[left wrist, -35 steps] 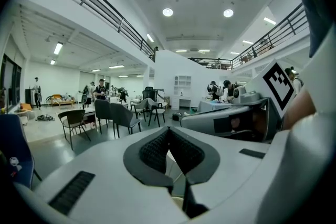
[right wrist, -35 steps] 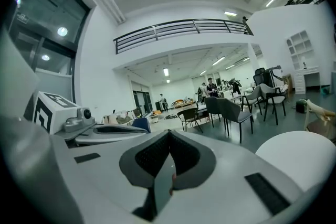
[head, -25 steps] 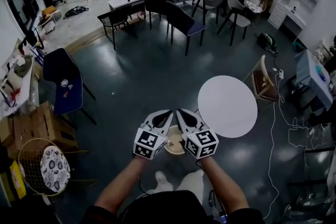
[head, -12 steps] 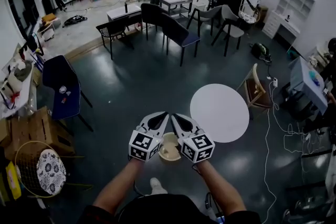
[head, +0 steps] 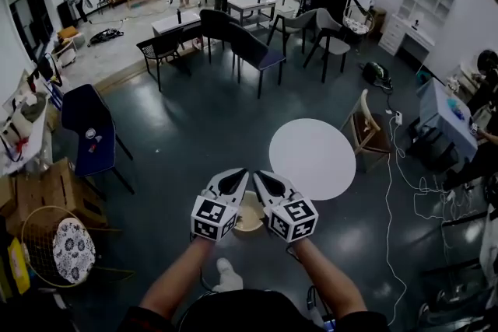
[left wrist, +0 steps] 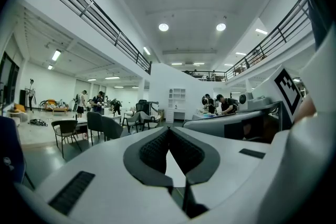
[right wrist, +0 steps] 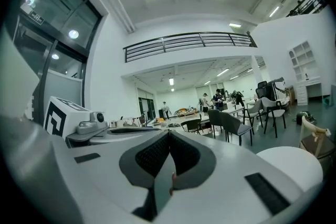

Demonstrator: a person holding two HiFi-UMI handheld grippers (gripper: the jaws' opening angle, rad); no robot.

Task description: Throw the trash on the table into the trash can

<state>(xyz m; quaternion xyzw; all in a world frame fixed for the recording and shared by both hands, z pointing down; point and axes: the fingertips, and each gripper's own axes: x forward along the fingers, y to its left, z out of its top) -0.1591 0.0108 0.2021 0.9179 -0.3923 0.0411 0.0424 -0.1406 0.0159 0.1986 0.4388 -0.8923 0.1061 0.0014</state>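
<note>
In the head view my left gripper (head: 240, 176) and right gripper (head: 261, 176) are held side by side at chest height, with their tips almost touching. Both are shut, the pads meeting with nothing between them. A beige round open-topped container (head: 249, 215) shows below and between the two gripper bodies; I cannot tell whether it stands on the floor. The white round table (head: 312, 159) is just ahead to the right, and its top looks bare. In the right gripper view the table (right wrist: 289, 165) sits low on the right. I see no trash.
A wooden chair (head: 364, 130) stands behind the table, with a cable (head: 393, 190) trailing over the dark floor to its right. A blue chair (head: 89, 124), cardboard boxes (head: 54, 186) and a wire basket (head: 66, 249) are on the left. Further back are chairs, tables (head: 249, 4) and people.
The table has slid left in the head view and now lies closer to the grippers. The grippers stay side by side and shut, and the beige container is still between them.
</note>
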